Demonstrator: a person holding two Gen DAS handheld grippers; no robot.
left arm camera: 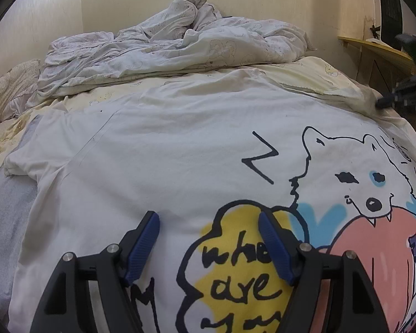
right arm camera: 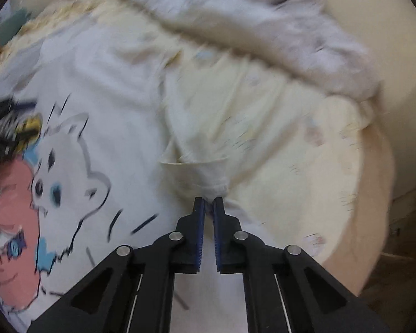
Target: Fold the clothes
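Left gripper [left arm camera: 209,223]: jaws wide apart over the printed front of the white T-shirt [left arm camera: 158,149], gripping nothing. Right gripper [right arm camera: 209,200]: jaws pinched together on a bunched fold of that shirt's cloth near the bed's right edge. T-shirt spread flat across the bed [left arm camera: 313,68], cartoon print facing up. Rumpled duvet [left arm camera: 163,41] heaped at the far edge against the wall.
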